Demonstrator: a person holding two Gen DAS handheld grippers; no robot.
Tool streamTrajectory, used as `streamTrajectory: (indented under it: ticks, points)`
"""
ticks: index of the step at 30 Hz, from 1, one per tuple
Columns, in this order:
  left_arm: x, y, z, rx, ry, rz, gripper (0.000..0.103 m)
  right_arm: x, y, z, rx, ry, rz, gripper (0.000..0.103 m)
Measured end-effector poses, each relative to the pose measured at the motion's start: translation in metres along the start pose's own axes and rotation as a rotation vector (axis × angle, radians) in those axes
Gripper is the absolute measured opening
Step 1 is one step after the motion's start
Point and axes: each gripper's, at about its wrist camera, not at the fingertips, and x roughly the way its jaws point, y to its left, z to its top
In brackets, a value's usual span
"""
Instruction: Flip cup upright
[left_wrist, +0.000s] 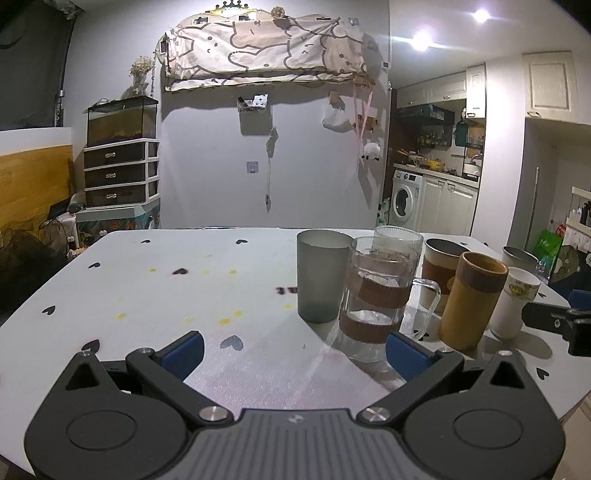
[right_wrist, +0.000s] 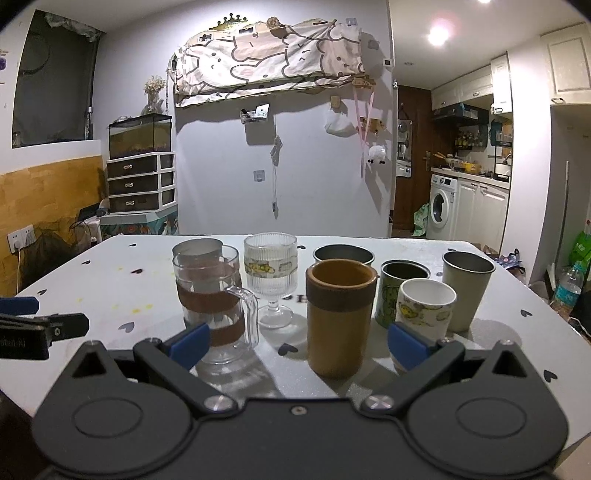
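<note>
Several cups stand upright in a cluster on the white table (right_wrist: 147, 291). A yellow-brown cup with a ribbed dark band (right_wrist: 338, 317) stands nearest, between my right gripper's open fingers but ahead of them. My right gripper (right_wrist: 297, 345) is open and empty. A clear glass mug with brown bands (right_wrist: 212, 302) stands by its left finger, a small white printed cup (right_wrist: 424, 306) by its right finger. My left gripper (left_wrist: 293, 352) is open and empty, left of the cluster. The glass mug (left_wrist: 376, 295) and a frosted grey tumbler (left_wrist: 321, 275) stand ahead on its right.
A ribbed stemmed glass (right_wrist: 271, 280), a green printed tin (right_wrist: 397, 291), a grey metal tumbler (right_wrist: 465, 288) and further cups stand behind. The other gripper shows at the view edges (left_wrist: 561, 321), (right_wrist: 33, 328). The table's right edge (right_wrist: 554, 317) lies near the cups.
</note>
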Motion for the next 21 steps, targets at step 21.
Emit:
streamTrajectory:
  ticks: [21]
  points:
    - [-0.0001, 0.0, -0.0007, 0.004, 0.002, 0.0, 0.103, 0.0015, -0.0006, -0.001, 0.002, 0.004, 0.001, 0.103]
